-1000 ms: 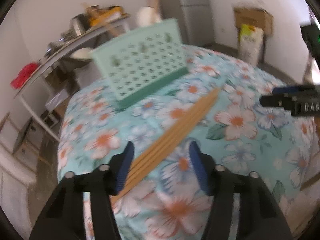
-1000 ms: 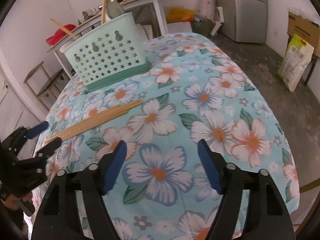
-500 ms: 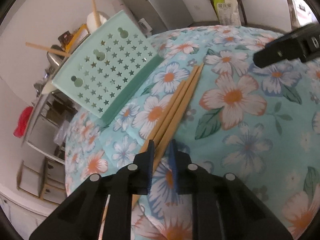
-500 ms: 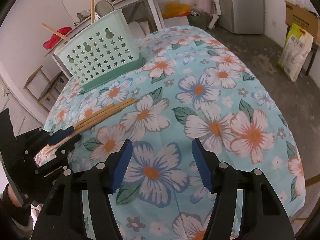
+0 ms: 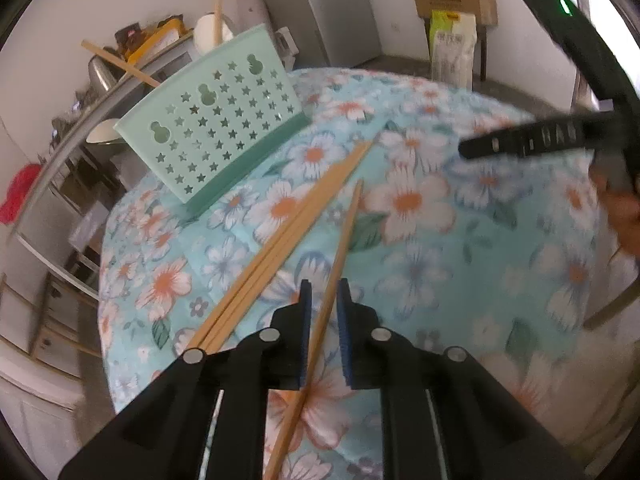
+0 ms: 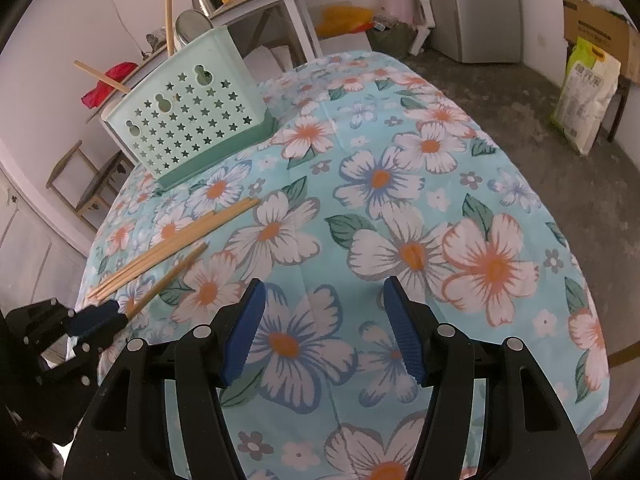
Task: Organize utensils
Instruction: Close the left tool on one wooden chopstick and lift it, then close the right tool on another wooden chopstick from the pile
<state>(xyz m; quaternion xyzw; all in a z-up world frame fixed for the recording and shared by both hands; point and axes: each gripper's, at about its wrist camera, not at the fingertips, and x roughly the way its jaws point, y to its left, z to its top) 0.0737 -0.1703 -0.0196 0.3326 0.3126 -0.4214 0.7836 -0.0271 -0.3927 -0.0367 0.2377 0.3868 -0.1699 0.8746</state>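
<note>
The left claw (image 5: 322, 300) is clamped on one wooden chopstick (image 5: 344, 236), its blue pads having just closed around it. The stick's tip points ahead toward the mint basket (image 5: 216, 120). Just left of that claw, a bundle of chopsticks (image 5: 296, 220) lies on the floral tabletop (image 5: 440, 280); about four, though they overlap and are hard to count. The right claw (image 6: 324, 320) stands apart, with nothing between its pads, above the cloth. Its view alone shows the left claw from outside, at lower left, gripping the stick. Two more sticks (image 6: 170, 12) rise from the basket; its inside is hidden.
</note>
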